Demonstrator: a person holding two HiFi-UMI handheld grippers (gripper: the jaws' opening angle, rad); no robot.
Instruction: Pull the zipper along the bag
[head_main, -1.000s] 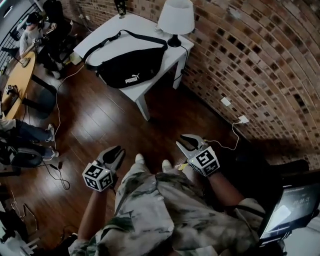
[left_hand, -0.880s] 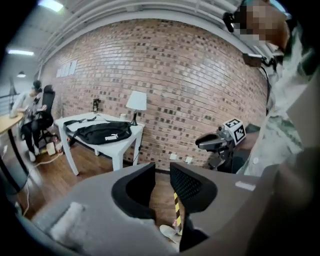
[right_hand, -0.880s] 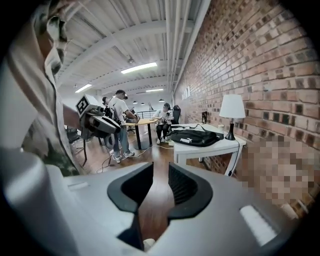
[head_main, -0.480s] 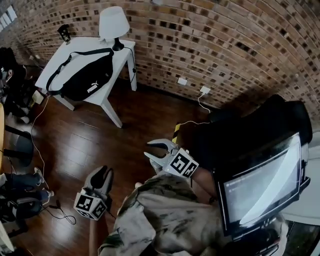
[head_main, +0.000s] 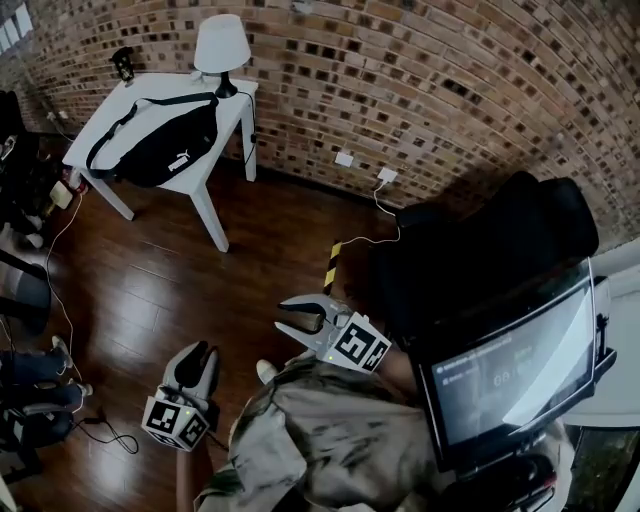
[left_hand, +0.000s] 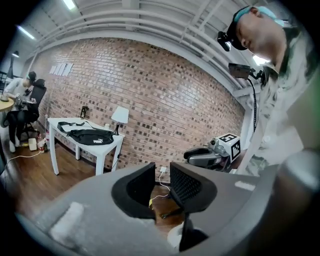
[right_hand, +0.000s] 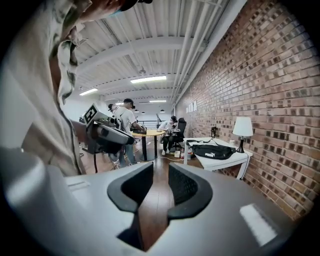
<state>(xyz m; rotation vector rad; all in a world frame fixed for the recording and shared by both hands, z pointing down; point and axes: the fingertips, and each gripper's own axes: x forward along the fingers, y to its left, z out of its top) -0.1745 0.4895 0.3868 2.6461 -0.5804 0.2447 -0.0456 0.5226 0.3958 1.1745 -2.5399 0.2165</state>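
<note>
Eng1: Moved since a second ago: the bag (head_main: 160, 150) was top-centre in the head view and is now far upper left. The view has swung, so there's more brick wall (head_main: 420, 80), and a monitor (head_main: 510, 370) has come in.

Eng2: Bag location now?

Eng1: It's black and lies flat on the white table (head_main: 236, 100), with its strap looped across the tabletop. A lamp (head_main: 221, 45) stands at the table's wall-side corner, just beside the bag's end. The zipper is too small to make out.

Eng2: Grippers?

Eng1: The left gripper (head_main: 200, 352) is well apart from the table, over the wood floor (head_main: 170, 270). Its fingers are released, with a clear gap and nothing in it. The right gripper (head_main: 283, 315) is also well apart from the table, jaws spread and empty. Neither touches the bag.

Eng2: Anything between them and the table?

Eng1: A yellow-black striped marker (head_main: 330, 266) lies on the floor between the table and the right gripper. The monitor is farthest from the table, beyond the right gripper.
</note>
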